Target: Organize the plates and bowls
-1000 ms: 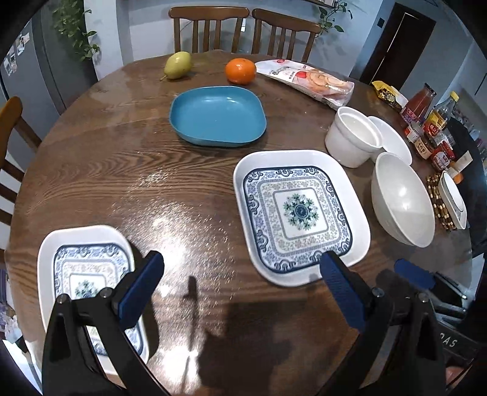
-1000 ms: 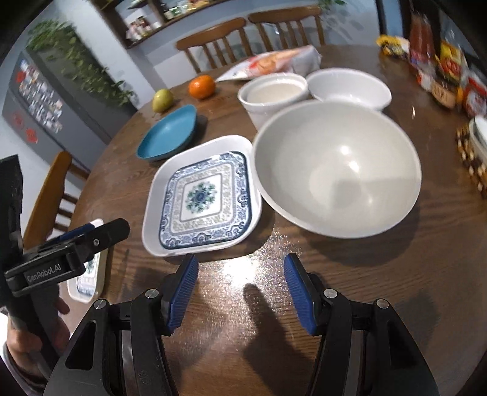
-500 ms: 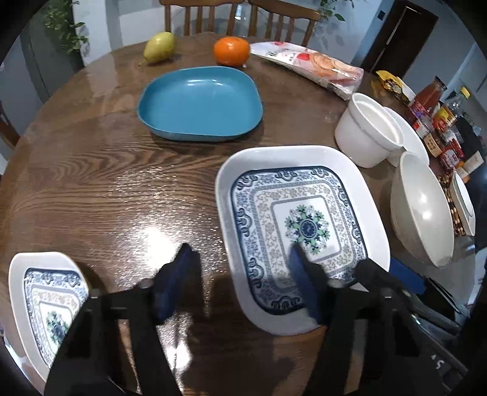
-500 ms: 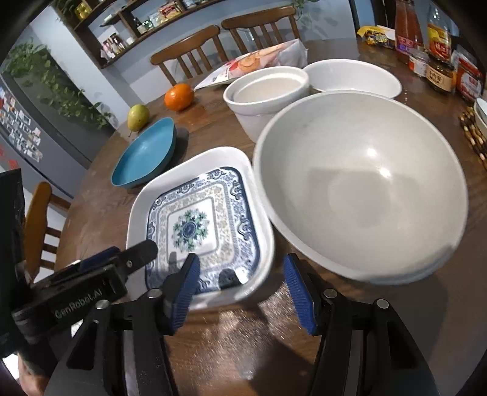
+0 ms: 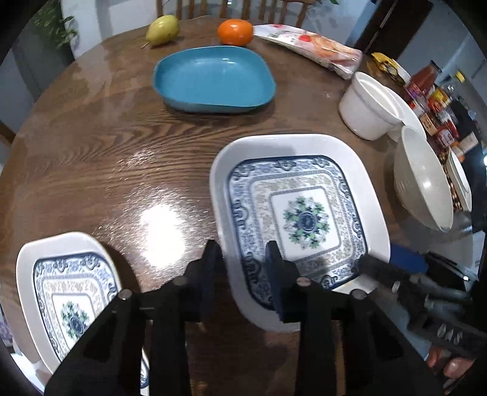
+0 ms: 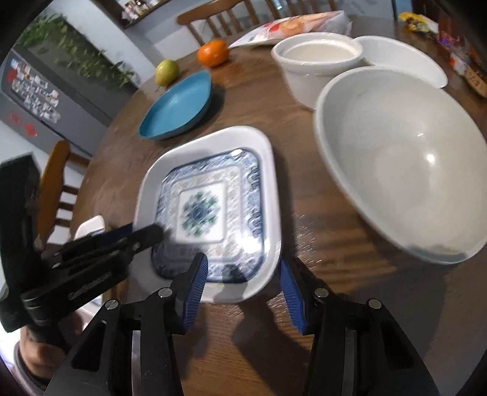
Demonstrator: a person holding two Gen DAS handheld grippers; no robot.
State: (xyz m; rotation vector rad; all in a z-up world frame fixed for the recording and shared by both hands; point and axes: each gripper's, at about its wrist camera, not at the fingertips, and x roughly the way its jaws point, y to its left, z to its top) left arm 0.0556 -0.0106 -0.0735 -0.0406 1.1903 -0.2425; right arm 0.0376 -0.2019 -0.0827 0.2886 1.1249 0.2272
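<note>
A large square white plate (image 5: 304, 213) with a blue pattern lies in the middle of the round wooden table (image 5: 106, 152). My left gripper (image 5: 243, 256) straddles its left rim. One finger is outside the rim and one over the pattern. The jaws are closing and a gap still shows. In the right wrist view the same plate (image 6: 213, 207) looks blurred. My right gripper (image 6: 242, 268) straddles its near right corner, jaws closing, pads not pressing. A smaller patterned plate (image 5: 70, 289) lies at the near left. A teal plate (image 5: 213, 79) lies farther back.
A big white bowl (image 6: 404, 164) sits right of the plate, with a white pot (image 6: 319, 61) and a shallow white dish (image 6: 401, 58) behind it. A pear (image 5: 161, 26), an orange (image 5: 234, 30), a snack bag (image 5: 310, 48) and bottles (image 5: 426, 88) line the far and right edges. Chairs stand behind.
My left gripper came down from the near edge to the large plate's left rim and its jaws narrowed a lot. The right gripper closed in on the plate's near corner and narrowed slightly.
</note>
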